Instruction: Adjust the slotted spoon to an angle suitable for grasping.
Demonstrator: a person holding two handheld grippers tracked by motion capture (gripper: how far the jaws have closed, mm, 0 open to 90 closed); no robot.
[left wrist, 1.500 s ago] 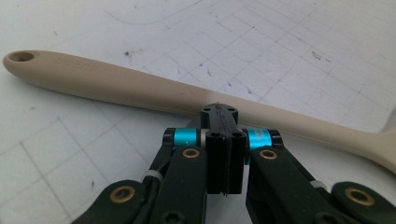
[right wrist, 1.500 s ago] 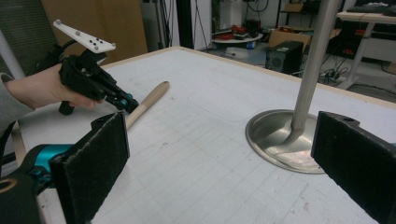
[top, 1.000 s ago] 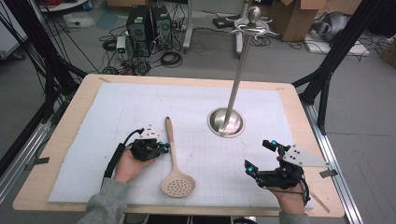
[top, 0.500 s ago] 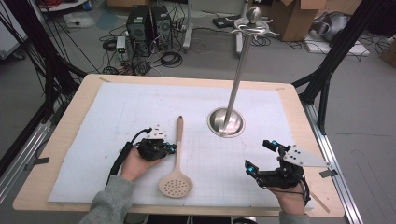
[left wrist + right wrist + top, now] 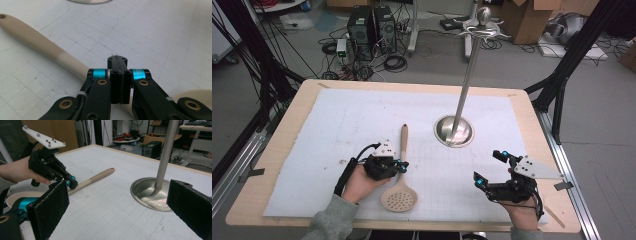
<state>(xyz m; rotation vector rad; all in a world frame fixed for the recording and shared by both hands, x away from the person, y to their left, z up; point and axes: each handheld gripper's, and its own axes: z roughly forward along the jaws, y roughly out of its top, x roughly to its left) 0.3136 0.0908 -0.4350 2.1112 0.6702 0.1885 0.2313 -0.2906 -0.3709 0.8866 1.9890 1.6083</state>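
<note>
Slotted spoon pushed, not yet lifted

Your left gripper (image 5: 399, 165), jaws pressed together, rests against the wooden slotted spoon (image 5: 400, 184) lying flat beside the utensil stand (image 5: 454, 131). Your right gripper (image 5: 491, 168) waits spread; hanging likely remains.

Left gripper (image 5: 401, 165) low, fingers pressed together — right gripper (image 5: 488, 168) level, fingers spread wide.

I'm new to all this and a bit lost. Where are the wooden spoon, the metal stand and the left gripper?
wooden spoon (image 5: 398, 199), high view, on its perforated bowl.
metal stand (image 5: 454, 131), high view, on its round base.
left gripper (image 5: 402, 165), high view, at its closed jaw tips.
</note>
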